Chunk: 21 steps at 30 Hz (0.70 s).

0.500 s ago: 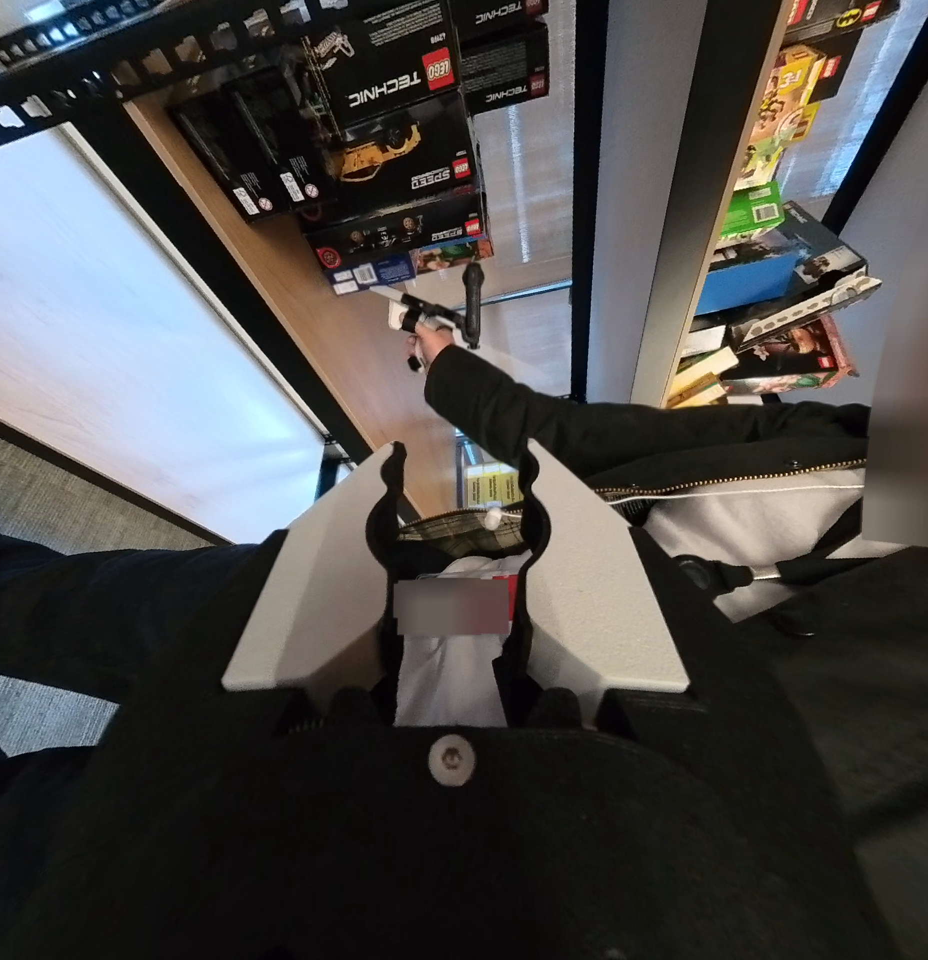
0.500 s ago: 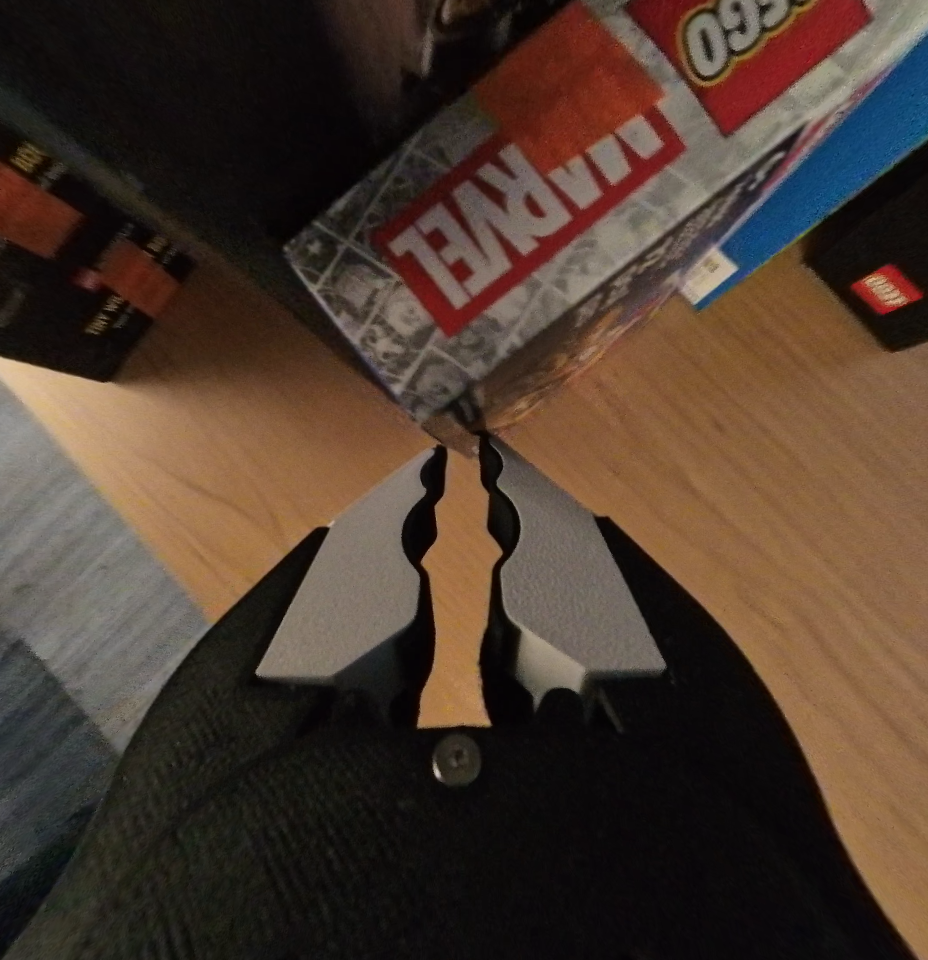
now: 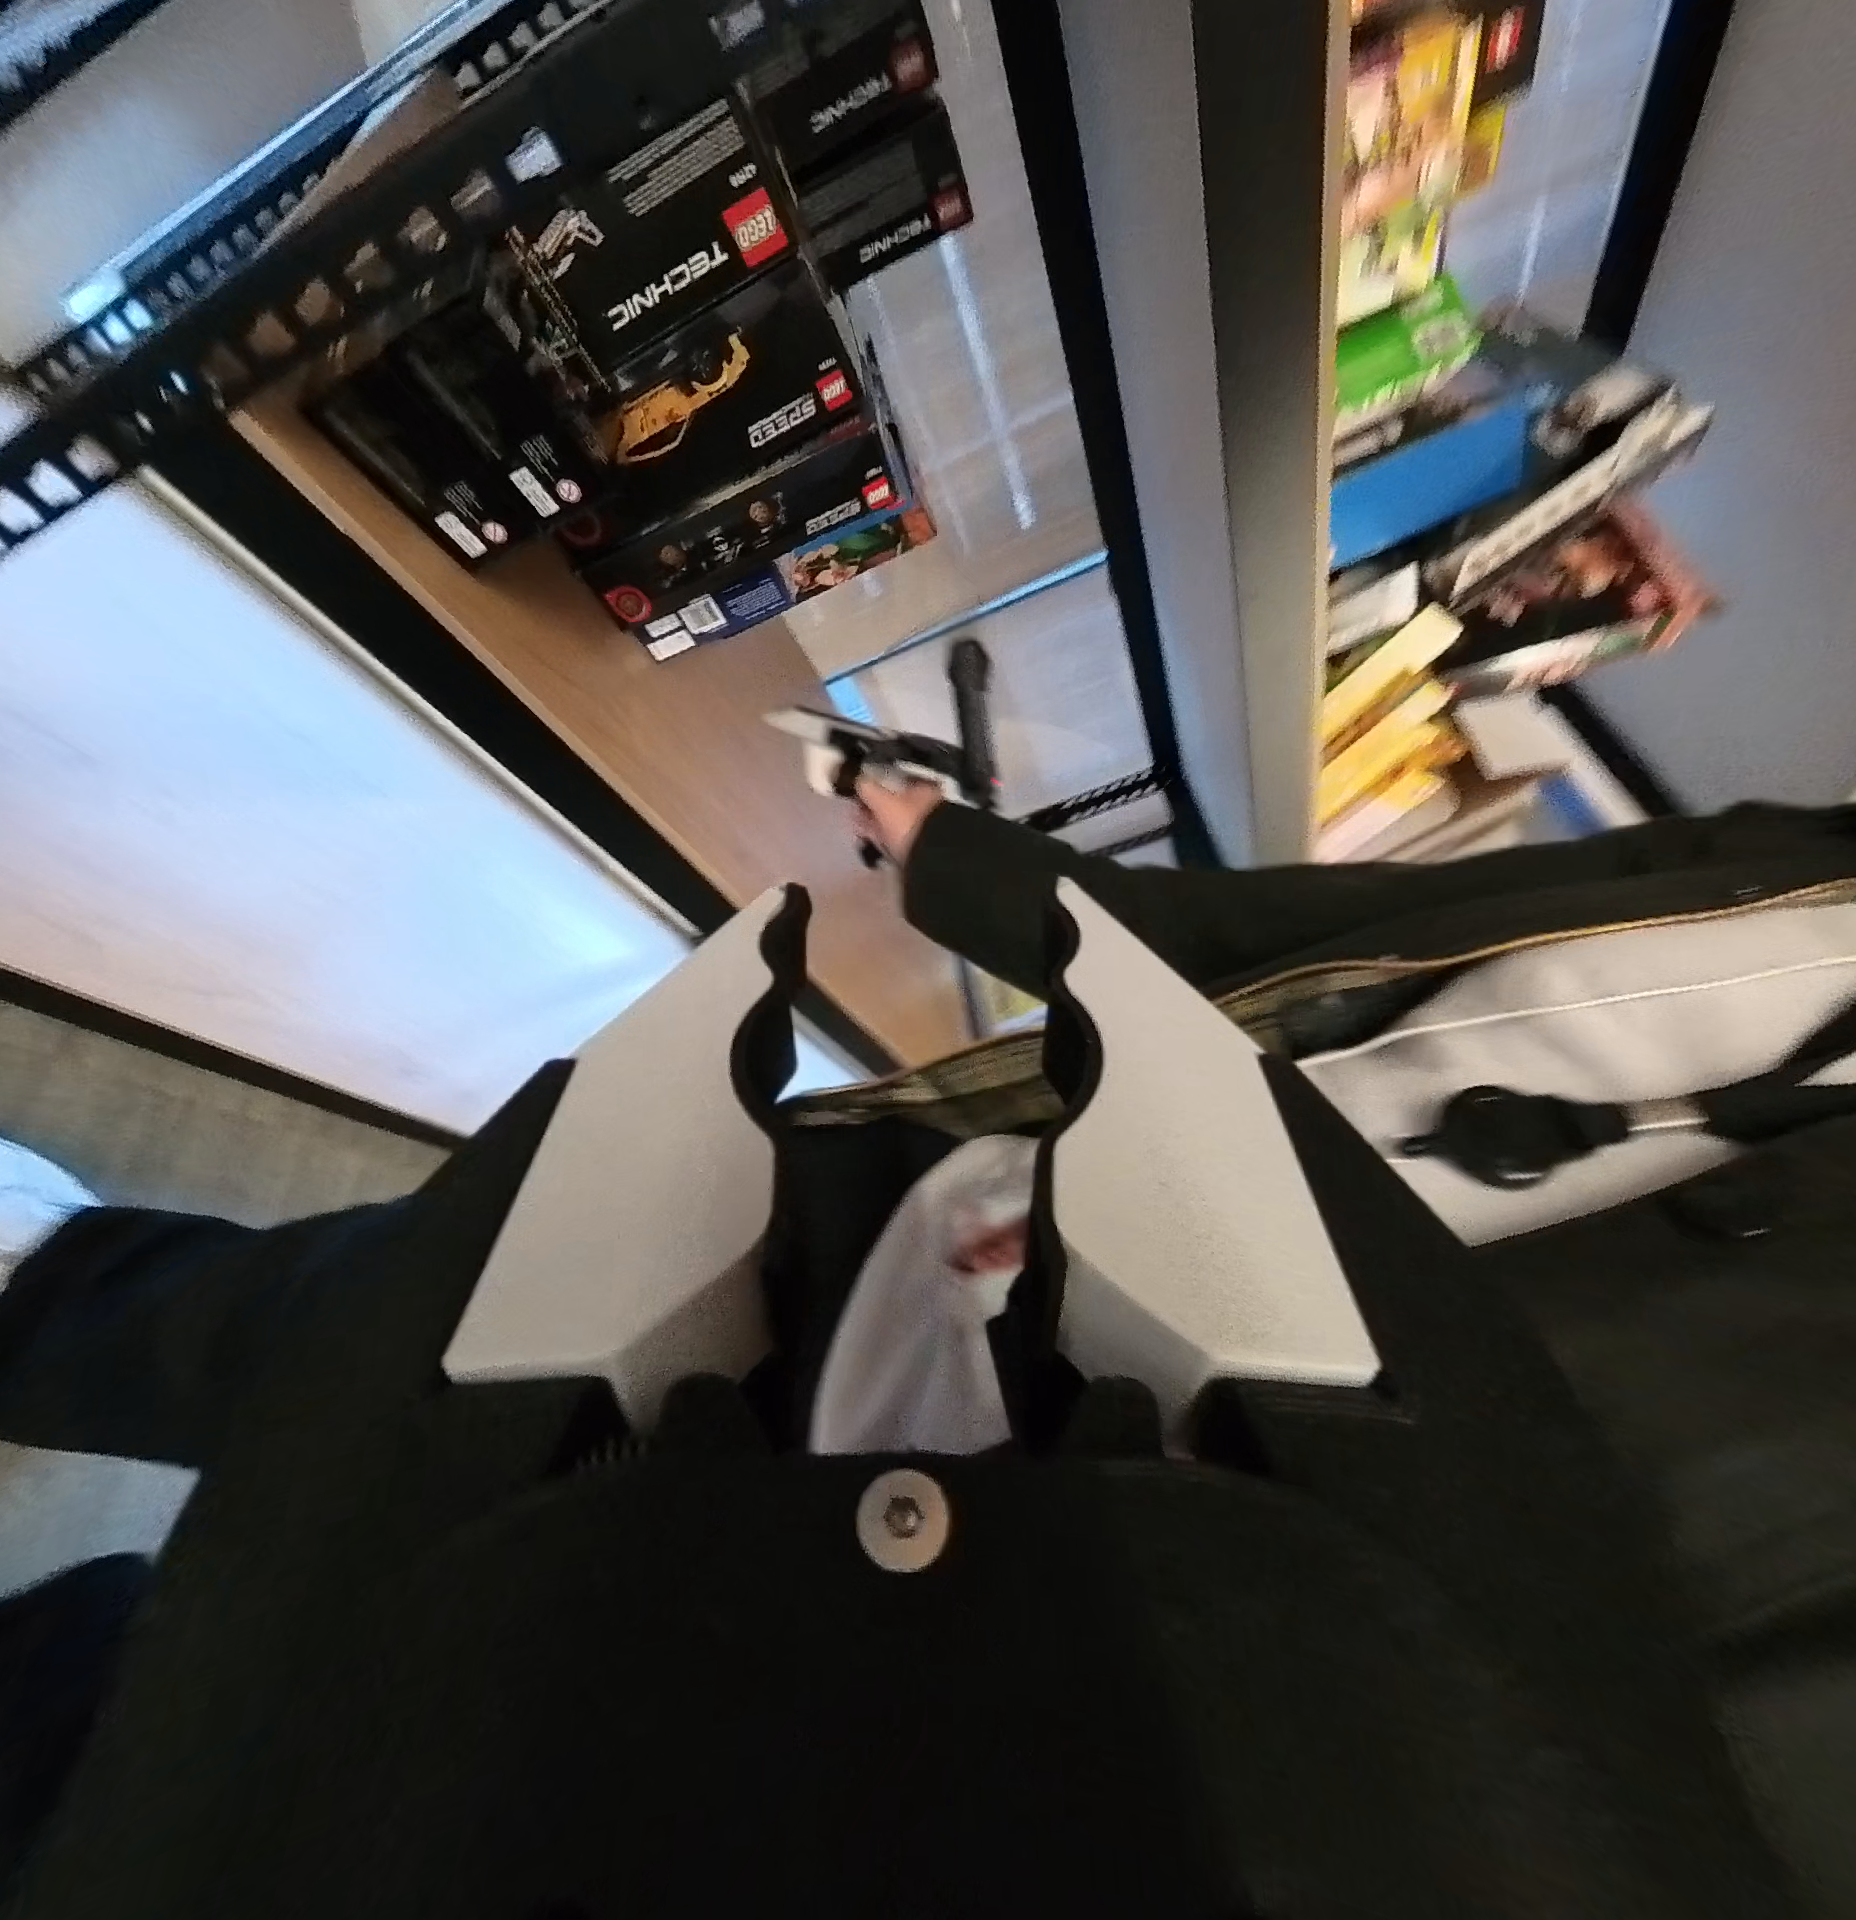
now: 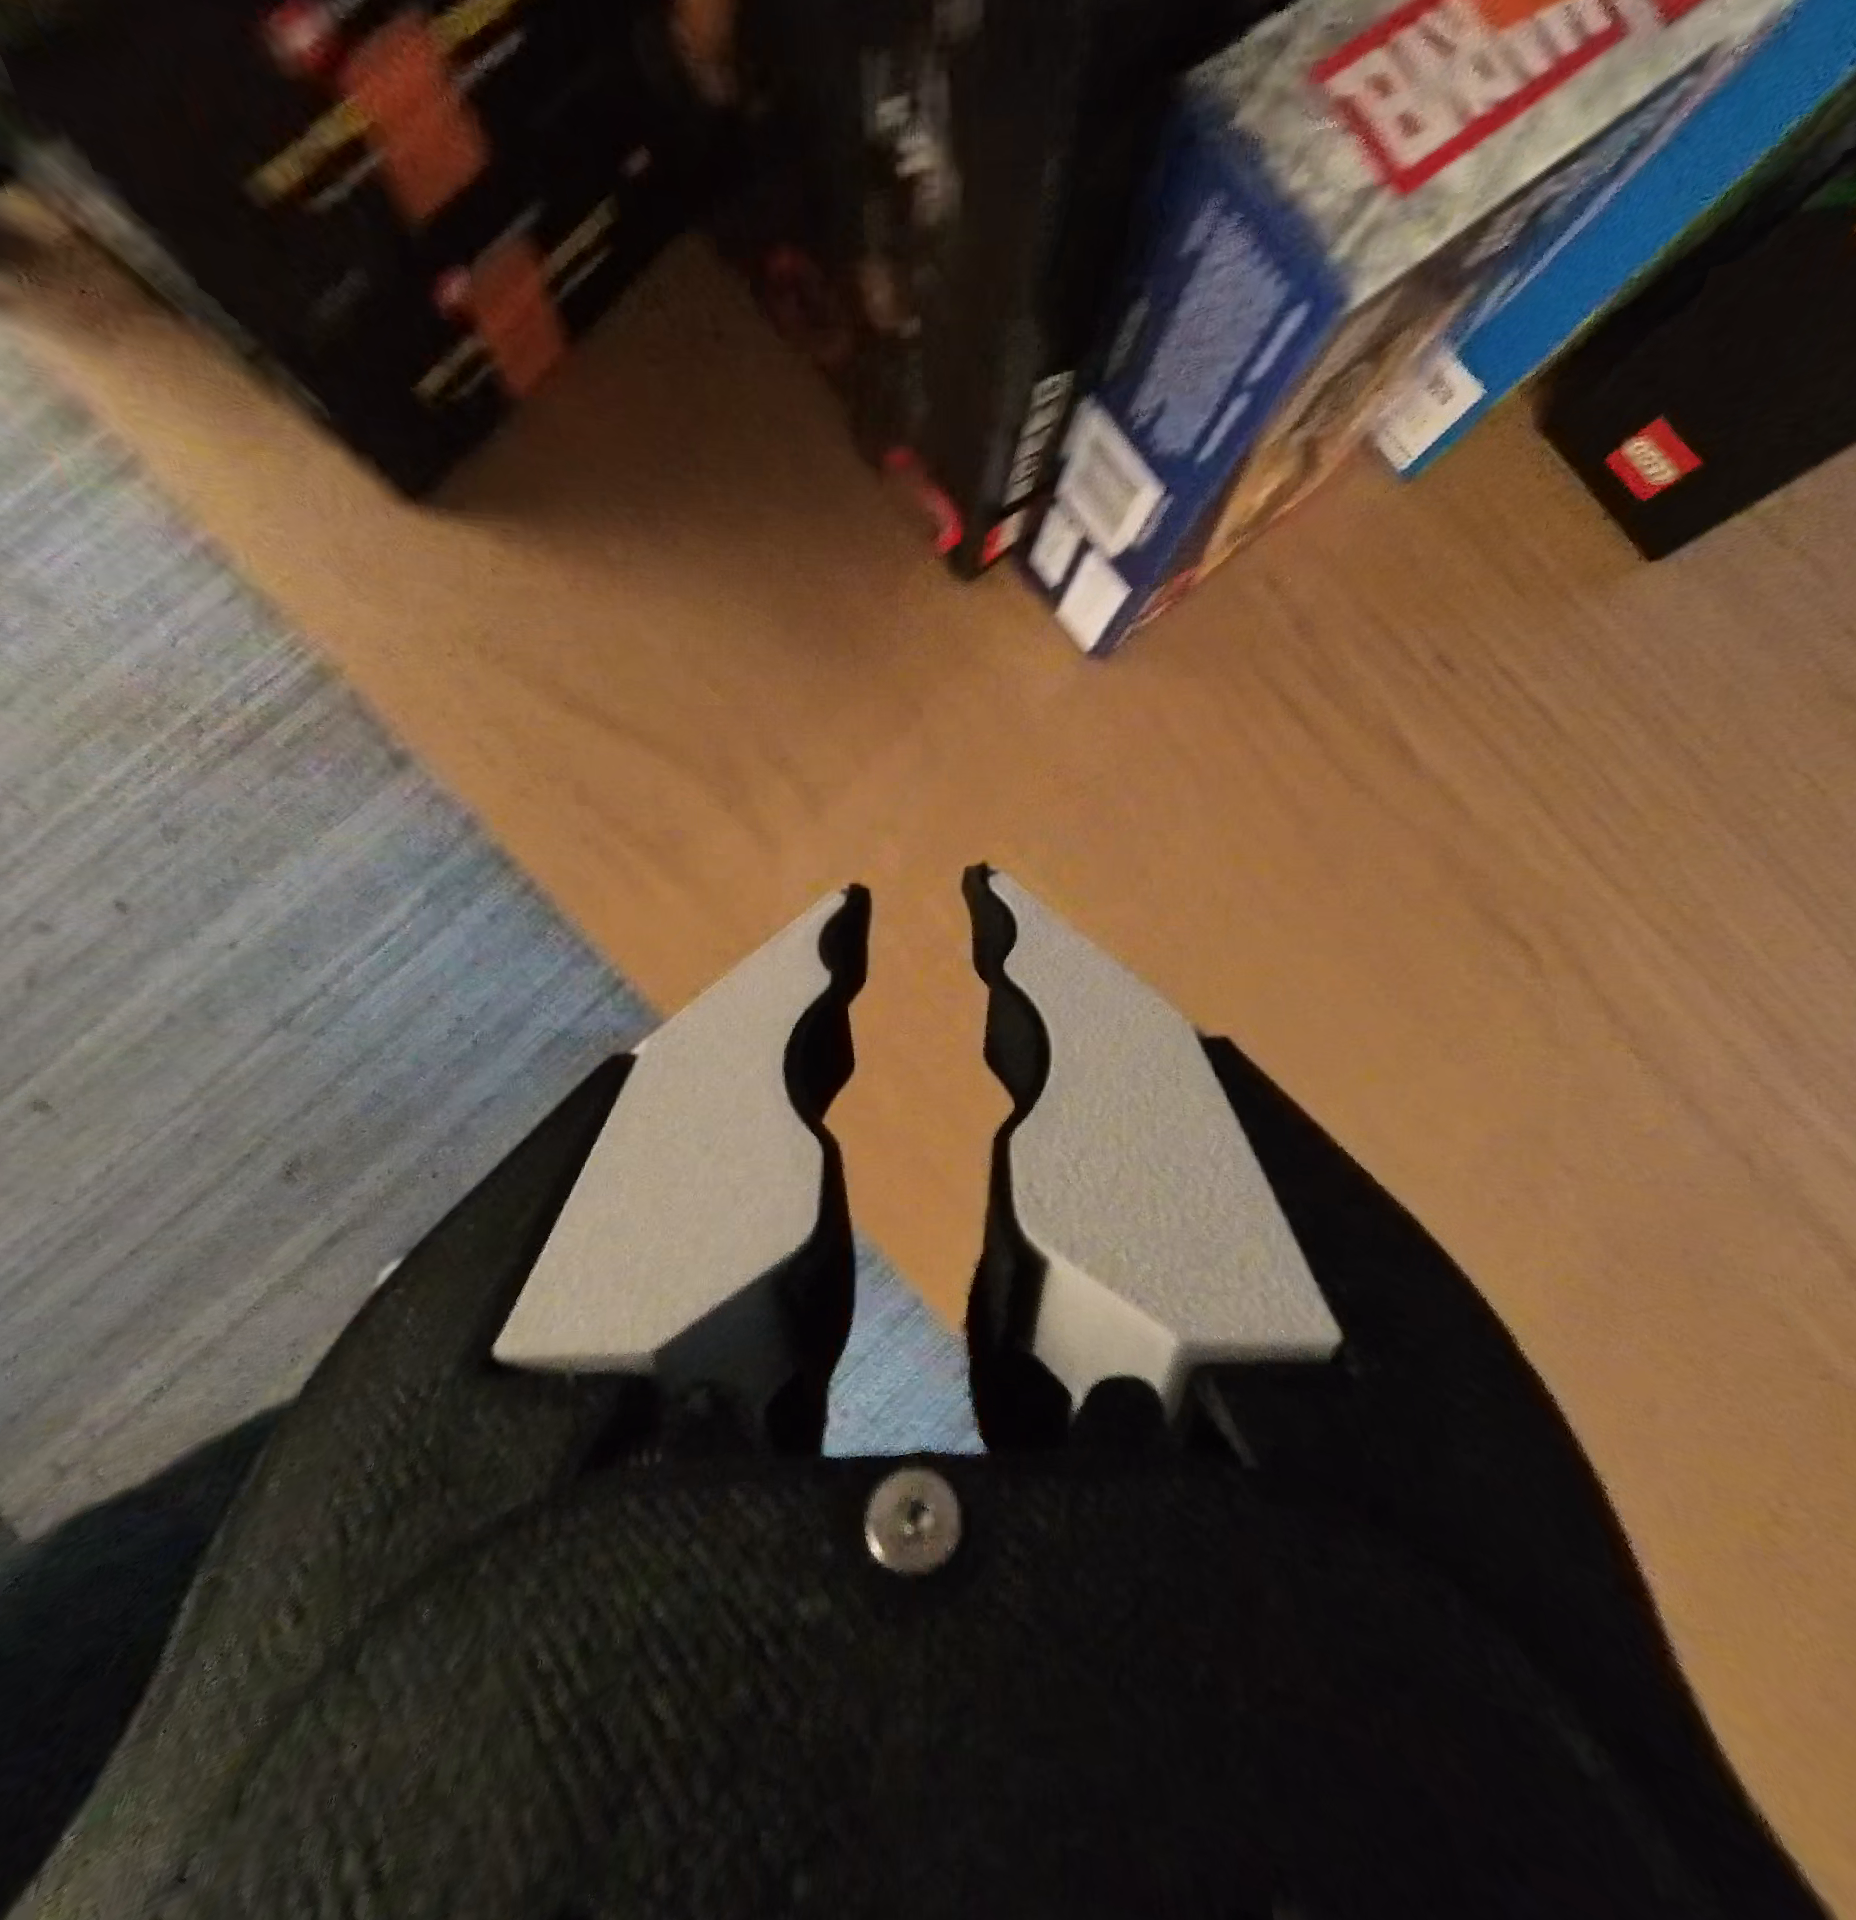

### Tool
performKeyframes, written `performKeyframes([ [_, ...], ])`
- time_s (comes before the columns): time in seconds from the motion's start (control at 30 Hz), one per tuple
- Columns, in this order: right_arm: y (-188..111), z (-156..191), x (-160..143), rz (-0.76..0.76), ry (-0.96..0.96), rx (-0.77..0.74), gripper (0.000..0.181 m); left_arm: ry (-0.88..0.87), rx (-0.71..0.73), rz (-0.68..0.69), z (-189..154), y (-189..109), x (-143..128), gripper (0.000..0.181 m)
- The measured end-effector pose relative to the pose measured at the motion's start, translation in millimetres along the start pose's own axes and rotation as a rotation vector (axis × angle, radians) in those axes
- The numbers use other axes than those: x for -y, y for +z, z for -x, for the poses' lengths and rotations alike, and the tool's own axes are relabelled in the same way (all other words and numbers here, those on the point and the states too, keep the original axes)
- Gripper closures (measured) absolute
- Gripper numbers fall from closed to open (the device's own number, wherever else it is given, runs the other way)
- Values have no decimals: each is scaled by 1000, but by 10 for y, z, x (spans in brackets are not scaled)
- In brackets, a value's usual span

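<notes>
Low in the right wrist frame, the grey two-finger right gripper (image 4: pixel 916 883) hangs empty, jaws slightly apart, over the light wooden shelf board (image 4: pixel 1371 883), and a forward drift risks knocking the blue-and-grey cardboard box (image 4: pixel 1215 343) at upper right, while the left gripper (image 3: pixel 924 904) stands wide apart and empty.

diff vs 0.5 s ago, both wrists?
The right gripper has backed away from the grey-and-blue box whose corner its fingertips nearly touched; its fingers have spread a little. It is over bare wooden shelf. The left gripper stays open and empty, tilted slightly. Boxes unmoved.
</notes>
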State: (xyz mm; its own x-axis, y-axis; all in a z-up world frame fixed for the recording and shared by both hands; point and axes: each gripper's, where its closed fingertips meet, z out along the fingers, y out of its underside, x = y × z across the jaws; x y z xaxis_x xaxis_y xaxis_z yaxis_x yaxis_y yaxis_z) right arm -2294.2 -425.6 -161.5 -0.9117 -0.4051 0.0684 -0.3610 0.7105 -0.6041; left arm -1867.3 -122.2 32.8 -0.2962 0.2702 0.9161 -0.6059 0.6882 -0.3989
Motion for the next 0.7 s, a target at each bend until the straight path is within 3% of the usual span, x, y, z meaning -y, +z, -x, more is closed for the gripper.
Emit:
performKeyframes([
  [0.13,-610,399,-270,-88,-128,-36,162,225,3,39,-56,114,37,144],
  [0.3,-1461,691,-57,-292,-243,-40,161,442,-25,105,-348,539,142,148],
  [0.43,-2117,627,321,-465,-236,-68,159,657,1,205,-673,966,148,149],
  [0.53,-2639,500,549,-577,-209,-97,158,762,-39,297,-1029,1279,-16,148],
  [0.7,-3563,10,505,-644,-206,-214,158,859,-110,410,-1630,1778,-426,146],
])
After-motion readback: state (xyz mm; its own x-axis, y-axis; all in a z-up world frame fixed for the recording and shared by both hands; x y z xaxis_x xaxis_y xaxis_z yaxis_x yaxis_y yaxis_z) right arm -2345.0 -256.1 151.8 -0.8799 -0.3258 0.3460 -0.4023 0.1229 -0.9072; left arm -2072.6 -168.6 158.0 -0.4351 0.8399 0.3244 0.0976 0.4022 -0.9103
